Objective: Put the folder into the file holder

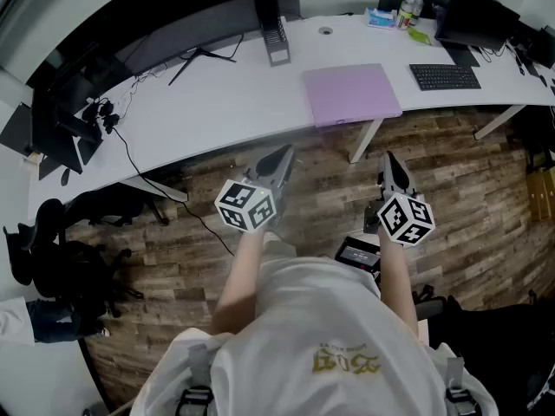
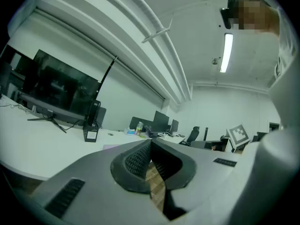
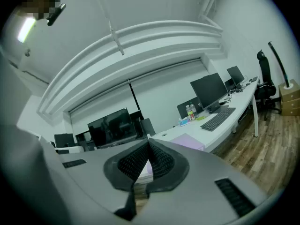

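A flat purple folder (image 1: pixel 351 94) lies on the white desk (image 1: pixel 217 102), near its front edge. The dark upright file holder (image 1: pixel 276 37) stands at the back of the desk, left of the folder. Both grippers hang over the wooden floor in front of the desk, apart from the folder. My left gripper (image 1: pixel 279 159) is shut with nothing in it, and my right gripper (image 1: pixel 388 161) is shut and empty too. In the left gripper view the file holder (image 2: pixel 90 128) shows beyond the closed jaws. In the right gripper view the folder (image 3: pixel 188 141) lies just past the closed jaws.
A black keyboard (image 1: pixel 444 76) sits right of the folder. Bottles (image 1: pixel 409 9) and a tissue box (image 1: pixel 380 17) stand at the desk's back. Monitors (image 1: pixel 173 24) and cables line the left side. Office chairs (image 1: pixel 61 258) stand on the floor at left. Desk legs (image 1: pixel 368 137) stand below the folder.
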`<state>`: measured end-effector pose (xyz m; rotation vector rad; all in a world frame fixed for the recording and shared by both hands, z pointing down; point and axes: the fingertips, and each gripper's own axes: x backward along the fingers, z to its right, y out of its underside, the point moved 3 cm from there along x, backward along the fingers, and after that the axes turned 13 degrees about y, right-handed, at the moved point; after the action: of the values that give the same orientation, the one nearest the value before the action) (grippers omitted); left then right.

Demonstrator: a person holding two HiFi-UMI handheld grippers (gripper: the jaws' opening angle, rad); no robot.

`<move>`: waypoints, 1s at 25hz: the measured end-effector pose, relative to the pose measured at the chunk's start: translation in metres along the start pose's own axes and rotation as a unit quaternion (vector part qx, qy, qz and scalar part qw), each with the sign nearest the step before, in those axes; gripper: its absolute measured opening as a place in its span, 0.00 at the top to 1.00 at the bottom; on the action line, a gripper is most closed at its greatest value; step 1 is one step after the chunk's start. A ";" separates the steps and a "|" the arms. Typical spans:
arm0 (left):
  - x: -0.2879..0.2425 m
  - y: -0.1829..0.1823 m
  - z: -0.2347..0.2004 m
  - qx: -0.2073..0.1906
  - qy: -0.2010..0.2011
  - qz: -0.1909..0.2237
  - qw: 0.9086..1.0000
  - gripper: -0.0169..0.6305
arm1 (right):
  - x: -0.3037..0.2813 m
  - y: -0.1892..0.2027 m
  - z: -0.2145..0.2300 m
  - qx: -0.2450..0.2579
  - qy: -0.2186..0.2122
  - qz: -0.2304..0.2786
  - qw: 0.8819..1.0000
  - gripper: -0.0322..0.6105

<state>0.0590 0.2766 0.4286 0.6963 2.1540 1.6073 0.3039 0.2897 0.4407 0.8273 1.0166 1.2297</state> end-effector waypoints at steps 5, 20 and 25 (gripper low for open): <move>-0.004 0.007 0.008 0.007 0.000 -0.006 1.000 0.95 | 0.008 0.000 0.006 -0.001 0.000 -0.004 1.000 0.93; -0.021 0.022 0.014 0.060 -0.019 -0.013 0.998 0.53 | 0.018 -0.001 0.039 -0.162 -0.049 -0.024 0.985 0.60; -0.028 0.028 0.021 0.041 -0.019 -0.039 0.998 0.50 | 0.020 -0.001 0.058 -0.210 -0.038 -0.025 0.977 0.59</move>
<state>0.0984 0.2827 0.4491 0.6528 2.2011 1.4628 0.3594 0.3103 0.4571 0.5109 0.6759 1.3000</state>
